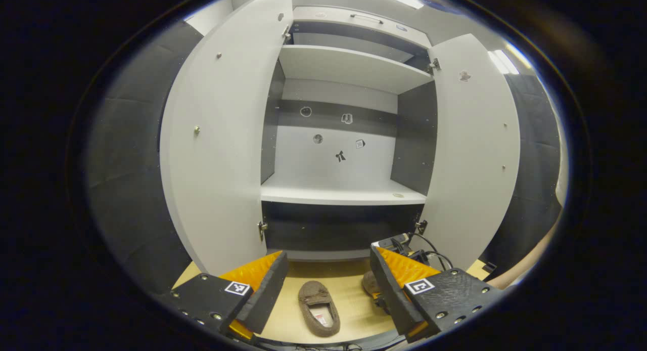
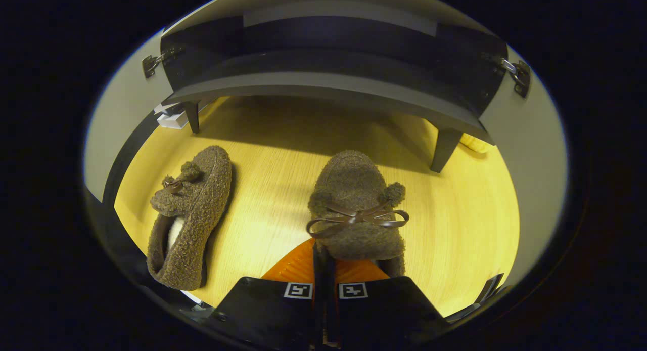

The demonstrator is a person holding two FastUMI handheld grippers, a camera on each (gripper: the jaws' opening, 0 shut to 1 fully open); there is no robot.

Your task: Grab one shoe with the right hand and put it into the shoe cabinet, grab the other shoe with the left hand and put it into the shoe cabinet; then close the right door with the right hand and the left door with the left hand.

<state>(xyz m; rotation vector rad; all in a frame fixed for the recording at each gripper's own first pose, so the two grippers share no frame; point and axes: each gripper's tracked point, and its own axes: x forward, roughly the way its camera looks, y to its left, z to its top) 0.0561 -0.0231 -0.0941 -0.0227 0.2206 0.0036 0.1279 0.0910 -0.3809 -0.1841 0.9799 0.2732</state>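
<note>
Your right gripper point(image 2: 323, 270) is pinching the heel rim of the fuzzy brown slipper with the leather bow point(image 2: 356, 209) on the pale wood floor point(image 2: 455, 229), so step one is in hand. Your left gripper point(image 1: 328, 285) is hanging spread above the second brown slipper point(image 1: 318, 308). Next you're lifting the pinched slipper past the open doors to the white cabinet's lower shelf point(image 1: 343, 194).

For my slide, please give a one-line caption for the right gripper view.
Right gripper, jaws closed on the heel of one fuzzy brown slipper; the second slipper lies beside it on the wooden floor.

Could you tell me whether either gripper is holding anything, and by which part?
The right gripper grips one slipper by its heel rim; the left gripper holds nothing.
</note>
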